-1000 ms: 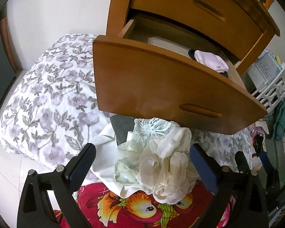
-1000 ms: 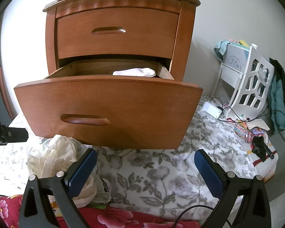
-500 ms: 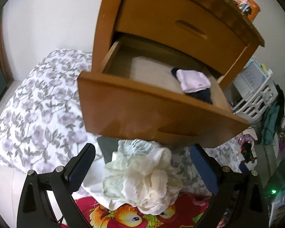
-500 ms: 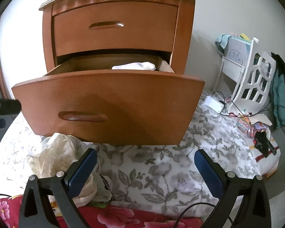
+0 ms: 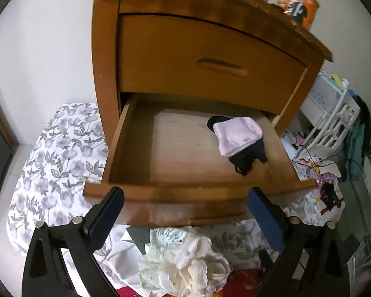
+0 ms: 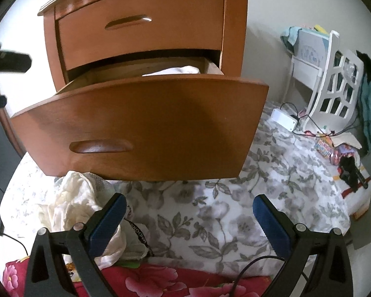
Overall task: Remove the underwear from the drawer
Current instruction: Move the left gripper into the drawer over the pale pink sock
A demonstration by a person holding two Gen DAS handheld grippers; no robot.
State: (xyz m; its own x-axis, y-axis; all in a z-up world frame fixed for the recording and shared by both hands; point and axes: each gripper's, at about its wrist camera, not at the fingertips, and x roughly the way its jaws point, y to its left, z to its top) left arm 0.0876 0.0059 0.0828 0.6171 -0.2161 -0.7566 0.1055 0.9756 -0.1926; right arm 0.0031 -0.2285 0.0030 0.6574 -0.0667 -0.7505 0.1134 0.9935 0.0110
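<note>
I look down into the open bottom drawer [image 5: 160, 153] of the wooden nightstand [image 5: 160, 39]. In its right back corner lies a folded pink underwear [image 5: 238, 135]. It sits on top of a dark piece of clothing [image 5: 244, 162] that sticks out under it. The other part of the drawer floor is bare wood. The top drawer [image 5: 210, 57] is shut.

My left gripper [image 5: 184, 217] hangs over the drawer's front edge. Its jaws are spread wide and hold nothing. My right gripper [image 6: 188, 219] is lower, in front of the drawer, above the flowered bedspread [image 6: 210, 210]. Its jaws are spread wide too, with nothing between them.

A heap of white, lacy clothes [image 5: 185, 264] lies on the bed below the drawer front.

From my right side, the drawer front [image 6: 141, 128] hides almost everything inside. Only a pale bit of cloth [image 6: 175, 70] peeks over it. I cannot tell what the dark piece is.
</note>
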